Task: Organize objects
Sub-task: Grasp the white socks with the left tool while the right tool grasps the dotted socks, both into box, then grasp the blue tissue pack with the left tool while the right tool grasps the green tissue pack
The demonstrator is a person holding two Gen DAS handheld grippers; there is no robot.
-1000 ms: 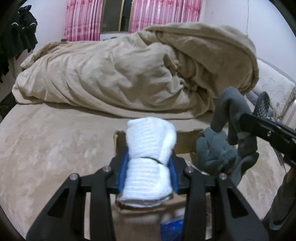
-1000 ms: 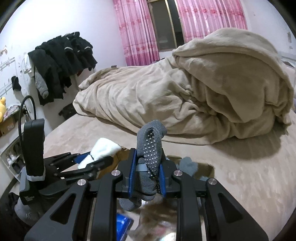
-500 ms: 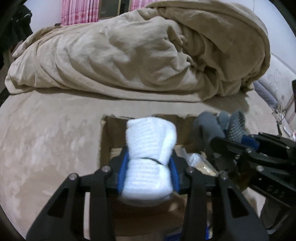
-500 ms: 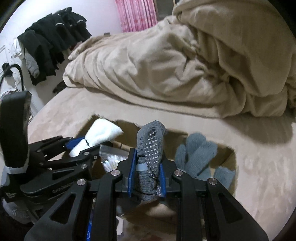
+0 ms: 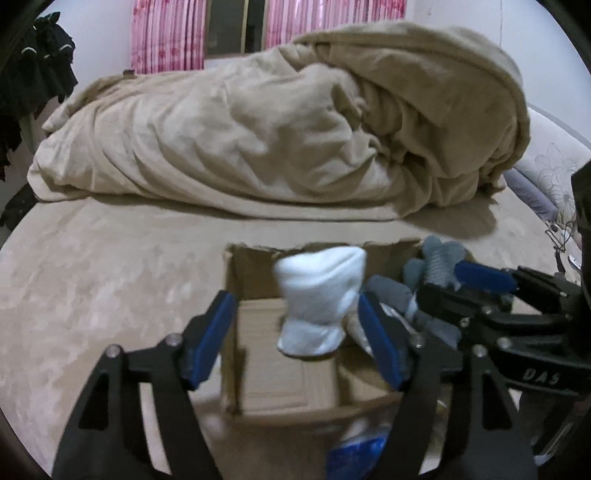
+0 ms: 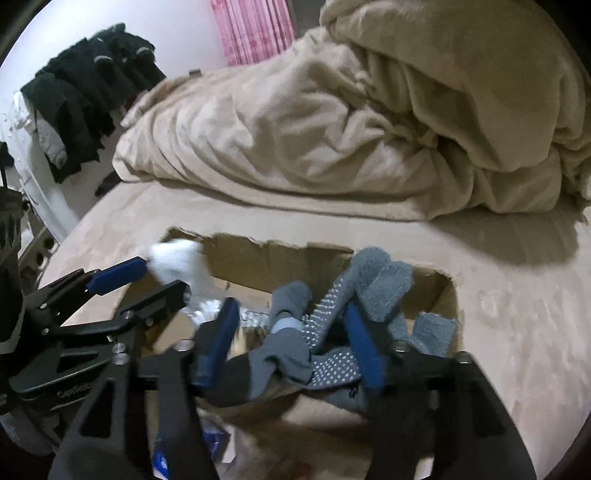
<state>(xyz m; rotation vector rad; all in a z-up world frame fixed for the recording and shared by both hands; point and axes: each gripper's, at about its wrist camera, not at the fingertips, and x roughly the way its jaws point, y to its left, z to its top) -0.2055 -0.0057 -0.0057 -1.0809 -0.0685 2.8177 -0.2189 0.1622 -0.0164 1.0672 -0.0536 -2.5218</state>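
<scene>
An open cardboard box (image 5: 251,273) (image 6: 280,254) sits on the bed. My left gripper (image 5: 297,332) is open over the box. A rolled white sock (image 5: 319,299) (image 6: 177,262) is between its jaws, free of the blue pads, falling into the box. My right gripper (image 6: 291,336) is open over the box's right half. A grey sock with white grip dots (image 6: 332,332) lies loose between its jaws on a pile of grey socks (image 6: 380,280) (image 5: 439,258). The right gripper shows in the left wrist view (image 5: 472,288).
A crumpled beige duvet (image 5: 295,129) (image 6: 369,110) fills the far side of the bed. Dark clothes (image 6: 85,92) hang at the left wall. Pink curtains (image 5: 166,33) hang behind. A blue packet (image 5: 354,454) lies near the box's front edge.
Both grippers have opened over the box. The white sock has left the left jaws and drops. The grey dotted sock has left the right jaws and lies on the grey pile.
</scene>
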